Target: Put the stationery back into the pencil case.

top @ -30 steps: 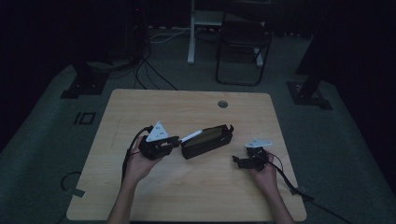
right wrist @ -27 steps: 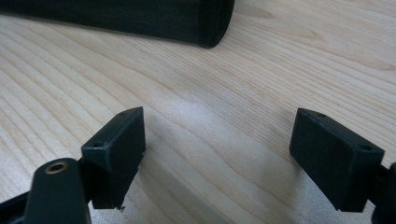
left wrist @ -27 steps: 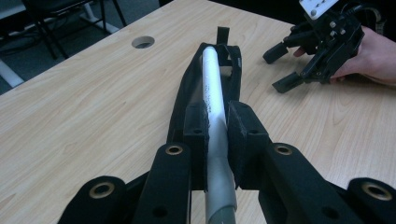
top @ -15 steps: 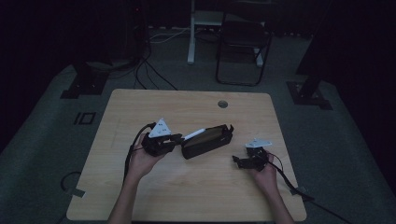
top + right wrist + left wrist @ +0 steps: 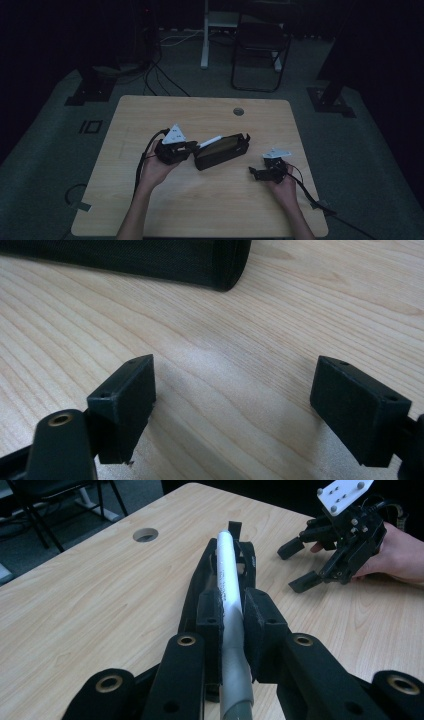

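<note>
A white pen is clamped between the pads of the left gripper, with its grey end trailing back under the jaws in the left gripper view. The pen is held over a black pencil case, which lies open near the middle of the wooden table, just beside the left gripper at its 3 o'clock in the high view. The pen's tip is pointed along the case's opening, though it cannot be told whether the tip is already inside. The right gripper is held at about 4 o'clock from the case, well apart from it, resting low over the table with its jaws spread wide and nothing between them; bare wood is seen between its pads in the right gripper view.

Several risks can be judged from here. The case is not steadied by anything, so it could be pushed away or tipped if the pen is driven against its rim or zip. The pen is gripped near its rear end, so it could pivot between the pads and miss the opening. If the pen is let go before it is well inside, it could roll off the case onto the table. The left gripper's cable could also drag on the hand.
</note>
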Motion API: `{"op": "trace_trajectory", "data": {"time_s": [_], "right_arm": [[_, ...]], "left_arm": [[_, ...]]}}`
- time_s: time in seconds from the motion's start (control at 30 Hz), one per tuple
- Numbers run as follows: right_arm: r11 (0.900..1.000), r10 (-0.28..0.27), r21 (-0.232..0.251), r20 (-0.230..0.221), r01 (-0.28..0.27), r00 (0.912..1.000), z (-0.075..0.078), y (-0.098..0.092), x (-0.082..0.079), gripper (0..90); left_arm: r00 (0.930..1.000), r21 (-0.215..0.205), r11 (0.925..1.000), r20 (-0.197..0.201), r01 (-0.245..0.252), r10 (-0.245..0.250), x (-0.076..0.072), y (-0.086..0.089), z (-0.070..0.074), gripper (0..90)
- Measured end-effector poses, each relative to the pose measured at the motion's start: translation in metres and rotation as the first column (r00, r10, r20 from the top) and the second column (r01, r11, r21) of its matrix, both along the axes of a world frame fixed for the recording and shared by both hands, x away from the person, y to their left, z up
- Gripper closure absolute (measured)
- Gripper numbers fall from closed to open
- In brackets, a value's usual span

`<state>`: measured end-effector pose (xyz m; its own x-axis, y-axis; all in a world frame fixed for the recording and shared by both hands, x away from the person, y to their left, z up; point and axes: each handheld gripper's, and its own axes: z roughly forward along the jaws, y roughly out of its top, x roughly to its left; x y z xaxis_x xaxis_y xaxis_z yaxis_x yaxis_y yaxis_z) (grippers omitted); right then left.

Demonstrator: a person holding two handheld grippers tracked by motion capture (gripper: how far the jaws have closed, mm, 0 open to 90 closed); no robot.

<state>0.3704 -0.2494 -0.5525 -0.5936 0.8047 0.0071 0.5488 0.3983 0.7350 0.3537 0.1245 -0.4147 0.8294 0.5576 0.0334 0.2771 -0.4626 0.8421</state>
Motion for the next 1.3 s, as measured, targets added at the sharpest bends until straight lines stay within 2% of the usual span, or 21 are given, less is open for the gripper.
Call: {"op": "trace_trajectory", "data": {"time_s": [0.43,0.93,1.3], "right_arm": [[1.0,0.0,0.0,0.0,0.0,1.0,0.0,0.0,0.0,18.2],[1.0,0.0,0.0,-0.001,0.0,1.0,0.0,0.0,0.0,18.2],[1.0,0.0,0.001,-0.001,0.0,1.0,0.0,0.0,0.0,18.2]], "left_arm": [[0.9999,-0.023,0.9997,-0.005,0.009,-0.009,0.007,-0.001,-0.001,78.9],[0.9998,-0.019,0.9996,-0.002,0.021,-0.021,0.016,-0.01,0.003,78.9],[0.9997,-0.015,0.9996,-0.001,0.023,-0.023,0.023,-0.015,-0.001,78.9]]}}
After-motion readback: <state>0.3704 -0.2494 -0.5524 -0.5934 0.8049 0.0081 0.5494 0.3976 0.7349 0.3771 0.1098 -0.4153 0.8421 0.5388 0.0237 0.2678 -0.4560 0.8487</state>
